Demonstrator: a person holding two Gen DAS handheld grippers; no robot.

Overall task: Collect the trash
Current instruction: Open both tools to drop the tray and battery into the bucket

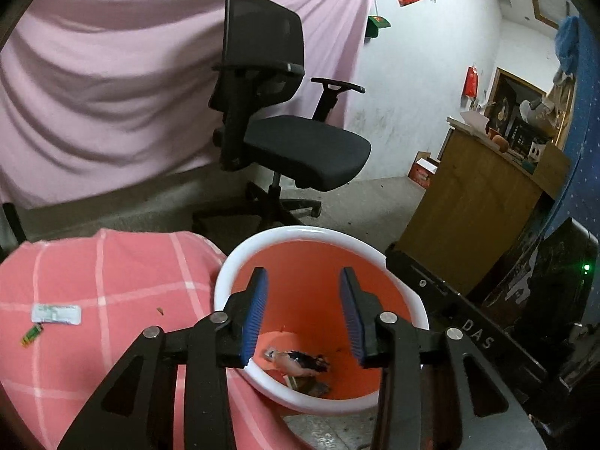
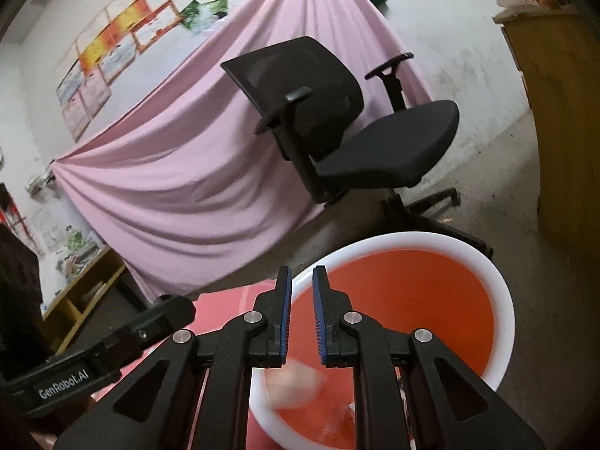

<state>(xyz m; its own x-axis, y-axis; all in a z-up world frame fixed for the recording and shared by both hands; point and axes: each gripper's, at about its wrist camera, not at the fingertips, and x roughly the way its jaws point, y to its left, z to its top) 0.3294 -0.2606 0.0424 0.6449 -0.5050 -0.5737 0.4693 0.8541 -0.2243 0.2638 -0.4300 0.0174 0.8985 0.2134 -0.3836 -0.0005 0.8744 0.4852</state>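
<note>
My left claw hangs open and empty over the bin; a wrapper lies left on the cloth.

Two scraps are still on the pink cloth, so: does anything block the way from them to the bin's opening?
Nothing visible does. The white packet and green scrap lie on open cloth, and the bin's mouth beside it is uncovered.

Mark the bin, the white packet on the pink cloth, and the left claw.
bin (image 1: 296,233), left wrist view, far white rim.
white packet (image 1: 56,314), left wrist view, its middle.
left claw (image 1: 304,317), left wrist view, midway between fingertips.
</note>
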